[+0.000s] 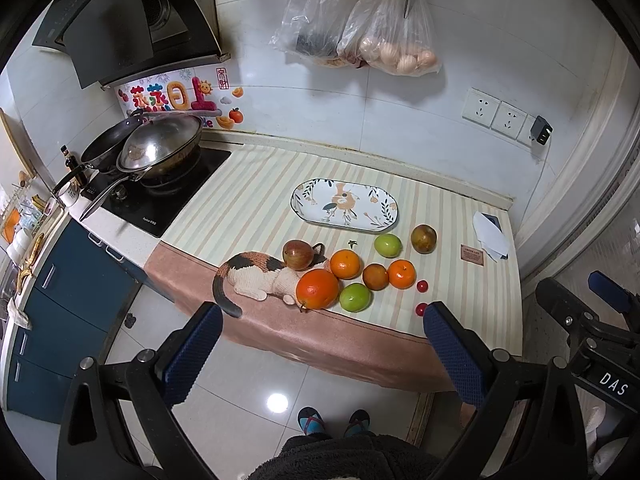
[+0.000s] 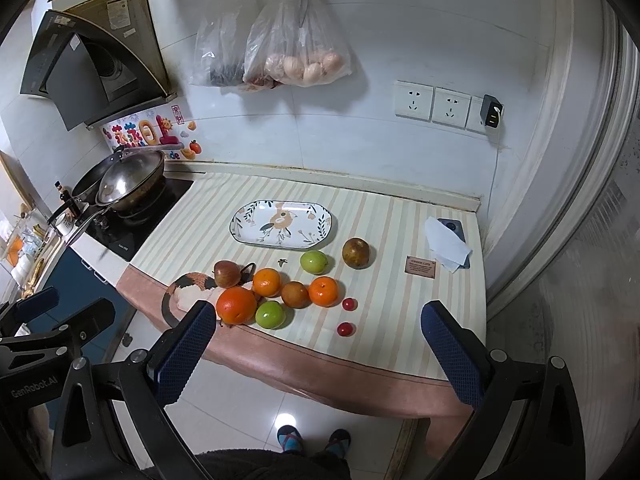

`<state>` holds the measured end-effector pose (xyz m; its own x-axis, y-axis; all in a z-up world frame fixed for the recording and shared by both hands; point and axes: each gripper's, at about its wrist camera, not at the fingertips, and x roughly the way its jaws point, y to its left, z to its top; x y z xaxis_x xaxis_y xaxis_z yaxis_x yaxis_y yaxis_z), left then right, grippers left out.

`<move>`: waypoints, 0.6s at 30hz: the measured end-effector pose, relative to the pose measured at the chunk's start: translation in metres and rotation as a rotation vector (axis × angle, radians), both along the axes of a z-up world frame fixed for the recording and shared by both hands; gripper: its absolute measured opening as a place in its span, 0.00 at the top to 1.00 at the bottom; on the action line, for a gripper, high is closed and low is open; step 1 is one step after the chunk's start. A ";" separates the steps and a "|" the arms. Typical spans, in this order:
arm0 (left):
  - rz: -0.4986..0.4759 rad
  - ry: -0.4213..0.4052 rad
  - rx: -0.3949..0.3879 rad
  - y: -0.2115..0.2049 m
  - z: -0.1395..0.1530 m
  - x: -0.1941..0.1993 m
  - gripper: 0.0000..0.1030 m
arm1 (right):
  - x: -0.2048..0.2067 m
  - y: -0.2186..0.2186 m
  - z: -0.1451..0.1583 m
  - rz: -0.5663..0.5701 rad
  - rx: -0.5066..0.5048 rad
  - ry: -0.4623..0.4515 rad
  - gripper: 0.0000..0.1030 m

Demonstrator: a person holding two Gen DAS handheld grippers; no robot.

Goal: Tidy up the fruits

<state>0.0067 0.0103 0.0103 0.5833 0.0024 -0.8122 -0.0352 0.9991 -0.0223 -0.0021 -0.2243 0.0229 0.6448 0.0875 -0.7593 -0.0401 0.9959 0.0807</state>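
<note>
Waiting above the desk (image 2: 400,280), both tongs hung spread wide and empty, nothing yet picked.

The left tongs (image 1: 320,344) and right tongs (image 2: 316,344) were held back over the floor, short of the desk edge, likely to survey the fruit first. The big orange (image 2: 236,305), green apples (image 2: 270,314), tangerines (image 2: 323,291) and cherry tomatoes (image 2: 345,329) lay loose in a cluster near the front edge, beside a knitted cat (image 1: 256,276). The patterned plate (image 2: 282,224) sat bare behind them, probably their destination.

Striped cloth (image 2: 372,216) on counter: plate (image 2: 282,224), fruits (image 2: 296,294).
</note>
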 end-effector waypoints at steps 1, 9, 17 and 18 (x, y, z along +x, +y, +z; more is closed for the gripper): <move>0.000 0.001 -0.001 -0.001 0.000 0.000 0.00 | 0.000 0.000 0.000 0.000 0.000 0.000 0.00; 0.000 -0.001 -0.001 0.000 0.000 0.000 0.00 | -0.001 0.001 0.000 0.001 -0.001 -0.001 0.00; 0.000 -0.002 -0.001 -0.001 0.000 0.000 0.00 | -0.001 0.003 0.003 0.000 0.001 -0.006 0.00; 0.000 -0.003 0.000 0.000 0.000 0.000 0.00 | 0.000 0.003 0.003 0.001 0.003 -0.006 0.00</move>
